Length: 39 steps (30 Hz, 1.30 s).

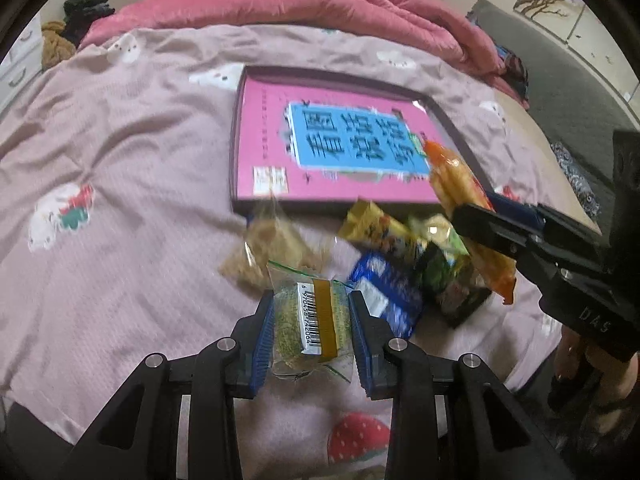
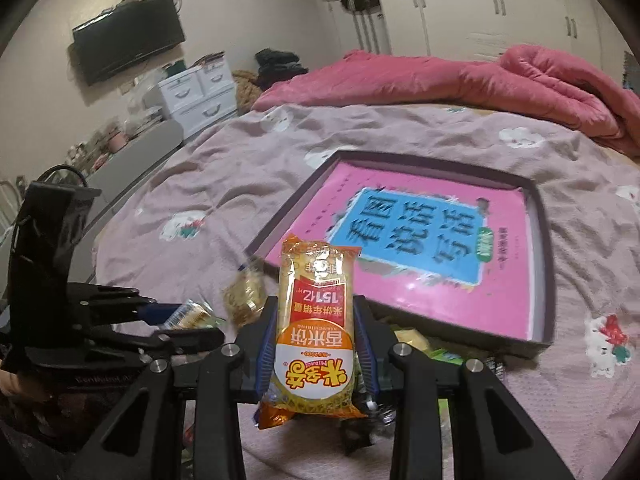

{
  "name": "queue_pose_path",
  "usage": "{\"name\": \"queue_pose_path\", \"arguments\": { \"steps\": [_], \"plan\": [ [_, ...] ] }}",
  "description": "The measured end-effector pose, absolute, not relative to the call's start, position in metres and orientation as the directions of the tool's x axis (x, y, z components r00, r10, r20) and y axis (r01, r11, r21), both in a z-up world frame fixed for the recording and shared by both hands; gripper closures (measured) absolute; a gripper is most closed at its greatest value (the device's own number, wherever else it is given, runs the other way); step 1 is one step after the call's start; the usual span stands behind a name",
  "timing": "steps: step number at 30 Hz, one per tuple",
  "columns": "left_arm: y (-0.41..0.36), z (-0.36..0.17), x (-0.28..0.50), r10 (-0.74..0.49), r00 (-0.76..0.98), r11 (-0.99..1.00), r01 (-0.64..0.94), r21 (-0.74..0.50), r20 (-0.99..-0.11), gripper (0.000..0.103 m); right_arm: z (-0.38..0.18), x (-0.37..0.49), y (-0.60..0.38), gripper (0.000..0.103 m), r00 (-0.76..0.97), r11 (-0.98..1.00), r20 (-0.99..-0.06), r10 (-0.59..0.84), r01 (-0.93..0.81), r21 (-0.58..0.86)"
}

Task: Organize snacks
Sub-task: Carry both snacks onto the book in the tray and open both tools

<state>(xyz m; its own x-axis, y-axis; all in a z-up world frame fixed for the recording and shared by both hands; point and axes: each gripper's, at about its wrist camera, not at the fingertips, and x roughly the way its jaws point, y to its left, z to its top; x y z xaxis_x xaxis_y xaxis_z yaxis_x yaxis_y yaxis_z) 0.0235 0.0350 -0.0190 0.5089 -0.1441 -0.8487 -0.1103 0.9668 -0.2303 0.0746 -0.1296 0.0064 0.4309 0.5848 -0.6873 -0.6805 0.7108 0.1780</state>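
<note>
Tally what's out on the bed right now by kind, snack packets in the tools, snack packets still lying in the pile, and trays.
Snack packets held in a tool: 2 (green barcode packet, orange rice cracker pack)
Snack packets clearly visible in the pile: 4 (clear brown one, yellow, blue, green); others may be hidden
Trays: 1 (dark tray)
Total: 7

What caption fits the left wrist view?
Left gripper clamps a clear green snack packet above the snack pile, dark tray beyond.

Green snack packet [image 1: 312,316] (barcode up) between left tool [image 1: 312,320] pads.
</note>
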Motion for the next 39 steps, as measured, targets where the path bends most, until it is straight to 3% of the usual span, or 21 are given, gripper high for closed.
{"name": "queue_pose_path", "arguments": {
  "steps": [14,39],
  "plan": [
    [0.039,-0.008,0.089,-0.119,0.553,0.965,-0.130,-0.227,-0.824,0.067,0.008,0.126,-0.161,0.067,0.575,0.836,-0.665,0.477,-0.531,0.140],
    [0.049,-0.047,0.166,-0.094,0.485,0.965,-0.168,-0.199,-0.870,0.067,-0.043,0.185,-0.179,0.067,0.592,0.932,-0.743,0.312,-0.343,0.118]
  ]
}}
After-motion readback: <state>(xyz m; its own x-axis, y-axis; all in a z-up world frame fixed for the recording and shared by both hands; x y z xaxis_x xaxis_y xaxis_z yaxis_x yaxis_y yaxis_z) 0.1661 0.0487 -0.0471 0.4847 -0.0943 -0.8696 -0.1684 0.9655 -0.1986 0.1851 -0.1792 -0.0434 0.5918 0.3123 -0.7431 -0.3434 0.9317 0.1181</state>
